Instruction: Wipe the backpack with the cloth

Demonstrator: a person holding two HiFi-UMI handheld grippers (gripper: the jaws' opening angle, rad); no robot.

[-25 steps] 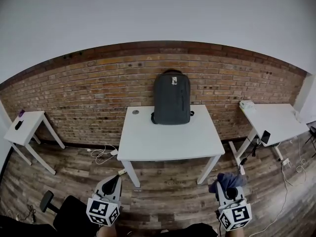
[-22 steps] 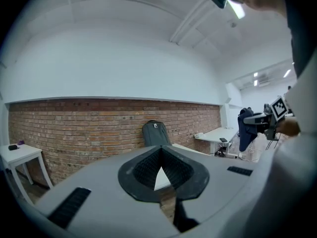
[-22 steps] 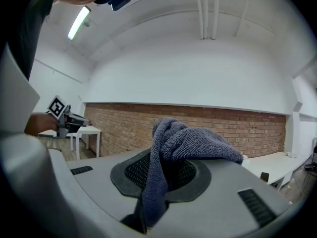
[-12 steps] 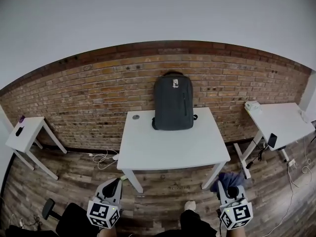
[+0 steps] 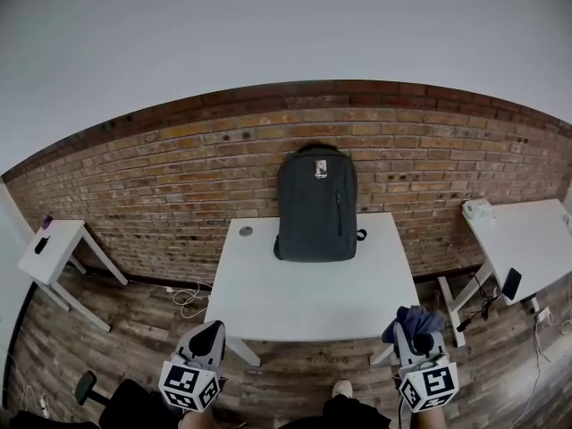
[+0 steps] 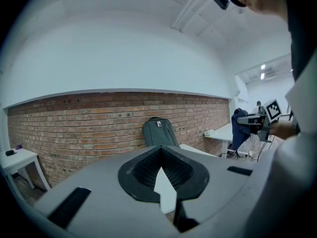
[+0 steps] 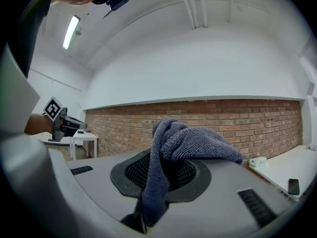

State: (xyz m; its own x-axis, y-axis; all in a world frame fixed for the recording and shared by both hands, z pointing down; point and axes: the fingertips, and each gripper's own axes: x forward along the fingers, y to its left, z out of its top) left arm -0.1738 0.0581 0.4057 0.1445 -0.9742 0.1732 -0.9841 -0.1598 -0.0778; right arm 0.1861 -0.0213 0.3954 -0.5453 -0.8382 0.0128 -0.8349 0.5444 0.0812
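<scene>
Two tongs are hovering short of the white surface (image 5: pixel 304 298): your left tongs (image 5: pixel 213 331) are pressing together on nothing, and your right tongs (image 5: pixel 414 338) are gripping the blue-grey cloth (image 5: pixel 404 320). Farther off, the dark backpack (image 5: pixel 316 206) is standing upright at the surface's back edge, leaning against the brick wall (image 5: pixel 179 181).

Dark grey backpack (image 5: pixel 316 206) stands upright on white table (image 5: pixel 304 298); blue-grey cloth (image 7: pixel 193 143) clamped in right tongs (image 7: pixel 161 171)

Evenly and softly lit, cool in tone; only faint shade under the folds of the cloth (image 7: pixel 198 145). Brightest at a ceiling tube light (image 7: pixel 72 32). Heavy fisheye bowing along the brick wall (image 5: pixel 179 164); black corners in both gripper views.
</scene>
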